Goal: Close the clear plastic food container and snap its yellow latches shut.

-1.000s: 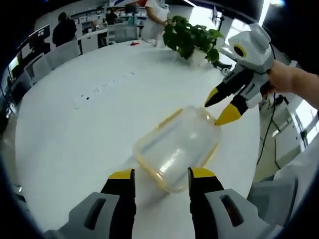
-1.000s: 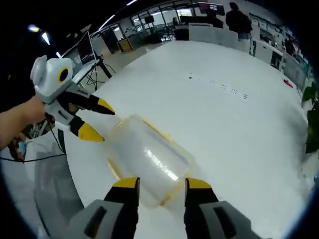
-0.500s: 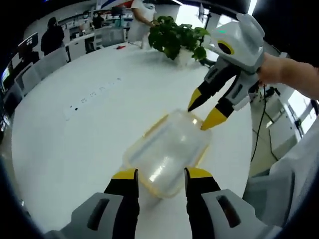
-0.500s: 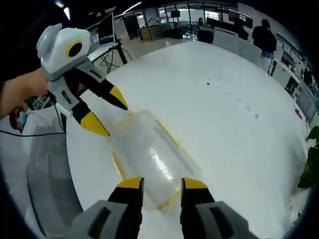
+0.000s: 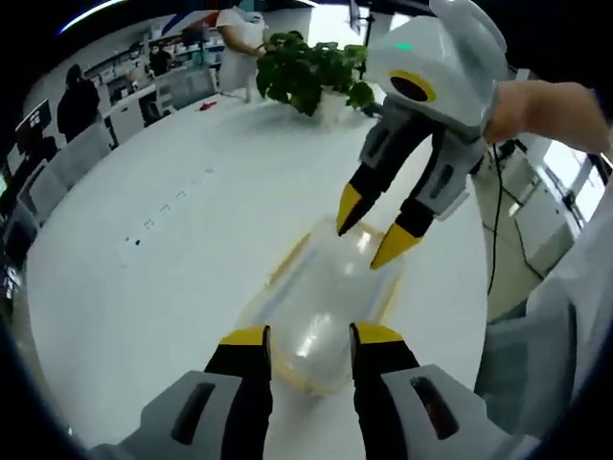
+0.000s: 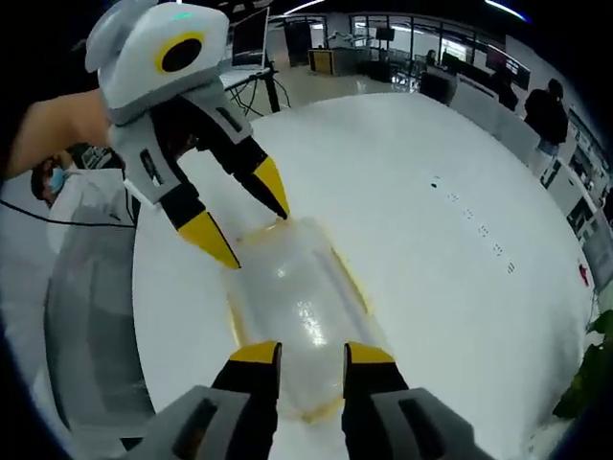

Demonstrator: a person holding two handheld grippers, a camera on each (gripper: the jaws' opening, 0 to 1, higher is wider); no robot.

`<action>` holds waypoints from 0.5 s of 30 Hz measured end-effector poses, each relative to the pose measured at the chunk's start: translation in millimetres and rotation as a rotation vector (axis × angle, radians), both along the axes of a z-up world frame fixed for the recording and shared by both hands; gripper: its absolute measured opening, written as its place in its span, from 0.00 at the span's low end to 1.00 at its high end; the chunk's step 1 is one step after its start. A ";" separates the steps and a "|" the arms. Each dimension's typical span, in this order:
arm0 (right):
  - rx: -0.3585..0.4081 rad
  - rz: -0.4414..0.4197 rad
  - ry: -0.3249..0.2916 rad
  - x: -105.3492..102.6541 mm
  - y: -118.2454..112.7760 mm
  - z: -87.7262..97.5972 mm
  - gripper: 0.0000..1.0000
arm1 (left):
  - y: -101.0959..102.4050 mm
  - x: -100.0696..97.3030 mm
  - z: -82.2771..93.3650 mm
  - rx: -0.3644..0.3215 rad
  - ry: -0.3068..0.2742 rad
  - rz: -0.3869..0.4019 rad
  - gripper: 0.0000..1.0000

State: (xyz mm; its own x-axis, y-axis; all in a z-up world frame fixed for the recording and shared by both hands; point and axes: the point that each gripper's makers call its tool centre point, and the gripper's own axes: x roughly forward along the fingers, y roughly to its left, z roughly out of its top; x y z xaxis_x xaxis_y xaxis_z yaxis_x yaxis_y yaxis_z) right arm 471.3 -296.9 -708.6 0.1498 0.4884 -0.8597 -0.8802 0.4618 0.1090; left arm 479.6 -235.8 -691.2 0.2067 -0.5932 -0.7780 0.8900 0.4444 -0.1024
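Note:
A clear plastic container [image 5: 321, 292] with a yellow rim lies on the round white table [image 5: 163, 249]. My left gripper [image 5: 308, 337] is open, its jaws straddling the container's near end. My right gripper [image 5: 372, 230], held in a hand, comes in from the upper right, open, with its tips at the far end. In the right gripper view the container [image 6: 297, 302] runs away from my open right gripper [image 6: 311, 355], whose jaws stand either side of its near end. The left gripper [image 6: 247, 218] is open at the far end. Whether the latches are shut is unclear.
A potted green plant [image 5: 311, 72] stands at the table's far side. The table edge [image 6: 144, 287] runs close beside the container, with a pale sleeve beyond it. Small dark marks [image 6: 474, 230] dot the tabletop. People and chairs [image 5: 77, 105] are in the background.
Both grippers have closed in on the container from opposite ends. The right gripper's tips have come down to the far rim. The container lies where it was.

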 end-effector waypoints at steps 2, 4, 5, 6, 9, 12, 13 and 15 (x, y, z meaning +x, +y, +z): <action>0.005 0.013 -0.006 -0.1 2.6 0.3 0.22 | -3.4 0.0 0.1 0.002 -0.013 -0.019 0.30; 0.000 0.030 -0.012 -0.1 3.9 -1.1 0.22 | -6.1 0.0 0.9 -0.002 -0.018 -0.028 0.29; 0.002 0.042 -0.018 0.0 5.2 -1.5 0.22 | -8.1 0.0 1.5 -0.006 -0.021 -0.031 0.29; 0.005 0.047 -0.019 -0.1 5.9 -1.7 0.22 | -9.5 -0.1 1.7 -0.007 -0.023 -0.036 0.29; 0.009 0.059 -0.021 0.0 8.5 -2.9 0.21 | -14.5 -0.1 2.3 -0.012 -0.035 -0.058 0.27; 0.017 0.068 -0.020 0.9 10.9 -4.5 0.18 | -17.9 0.5 1.4 -0.014 -0.046 -0.072 0.25; 0.018 0.069 -0.019 1.0 11.5 -5.2 0.19 | -19.0 0.3 0.4 -0.013 -0.045 -0.073 0.25; 0.019 0.071 -0.016 1.4 12.5 -6.8 0.19 | -20.6 -0.2 -1.5 -0.010 -0.047 -0.079 0.25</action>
